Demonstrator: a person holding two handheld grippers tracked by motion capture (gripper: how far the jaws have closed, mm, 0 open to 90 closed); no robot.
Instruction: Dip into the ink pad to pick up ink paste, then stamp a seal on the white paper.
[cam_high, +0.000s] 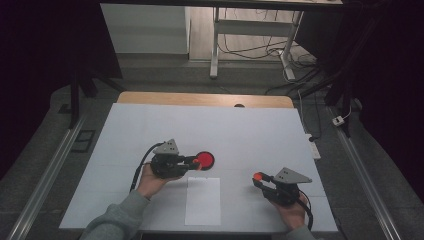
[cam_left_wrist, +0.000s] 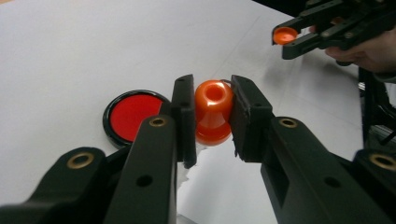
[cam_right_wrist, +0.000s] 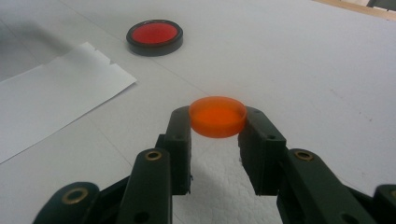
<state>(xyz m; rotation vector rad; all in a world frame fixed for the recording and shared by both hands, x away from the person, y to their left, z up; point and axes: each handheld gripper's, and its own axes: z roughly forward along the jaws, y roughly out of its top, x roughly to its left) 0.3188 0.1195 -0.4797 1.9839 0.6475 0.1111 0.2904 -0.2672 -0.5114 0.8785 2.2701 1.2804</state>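
Observation:
My left gripper (cam_left_wrist: 213, 95) is shut on a small orange bell-shaped piece (cam_left_wrist: 213, 114) with a hole in its top, held just above the white board. Close beside it lies a red disc with a black rim (cam_left_wrist: 132, 116). In the high view the left gripper (cam_high: 194, 163) sits at the middle of the board, touching or nearly touching the red disc (cam_high: 206, 160). My right gripper (cam_right_wrist: 217, 120) is shut on a flat round orange cap (cam_right_wrist: 217, 116), held level by its sides. It stays at the right front of the board (cam_high: 258, 180), apart from the left gripper.
A white sheet of paper (cam_high: 202, 200) with a torn edge lies between the two hands at the front. The white board (cam_high: 225, 125) covers a wooden table (cam_high: 205, 98). Beyond the table stand desk legs and cables on the floor (cam_high: 280, 55).

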